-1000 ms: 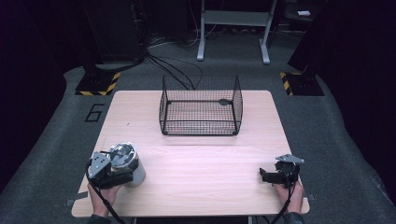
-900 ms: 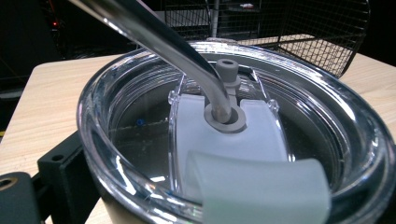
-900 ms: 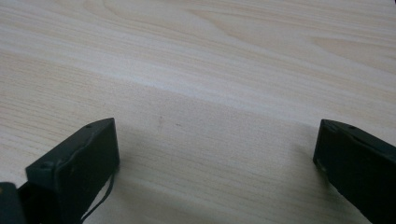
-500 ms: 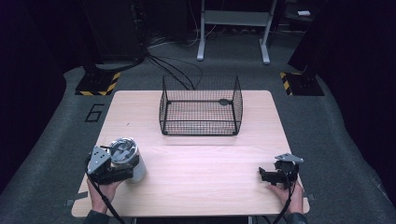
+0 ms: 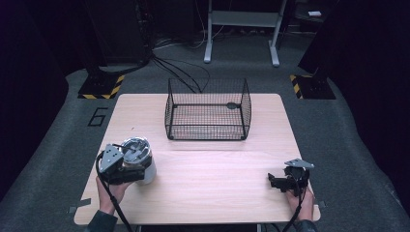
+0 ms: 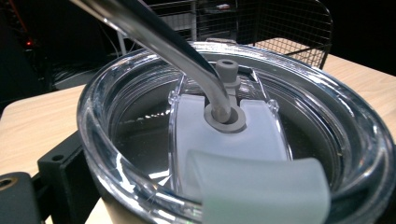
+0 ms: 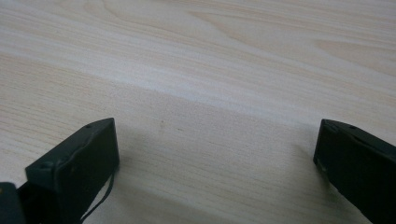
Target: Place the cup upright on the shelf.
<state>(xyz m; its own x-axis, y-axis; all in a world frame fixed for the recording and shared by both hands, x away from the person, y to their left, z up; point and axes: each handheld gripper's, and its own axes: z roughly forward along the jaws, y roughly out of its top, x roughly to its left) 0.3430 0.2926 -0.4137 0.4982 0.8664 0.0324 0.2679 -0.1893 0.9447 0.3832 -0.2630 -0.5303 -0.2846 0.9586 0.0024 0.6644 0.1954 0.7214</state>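
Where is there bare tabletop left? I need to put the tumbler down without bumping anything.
The widest free patch of the table lies between the left gripper, which holds the tumbler, and the open right gripper, in front of the wire basket. Narrow bare strips run beside the basket on both sides. The front left corner is crowded by hand and tumbler.

steel tumbler [image 5: 140, 162] w/ clear lid, upright, table's front-left.

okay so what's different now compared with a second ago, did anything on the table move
The left gripper and the tumbler it holds have moved a little to the right and toward the wire basket, with the tumbler kept upright. Nothing was picked up or let go. The right gripper stays open over bare table, and the basket hasn't moved.
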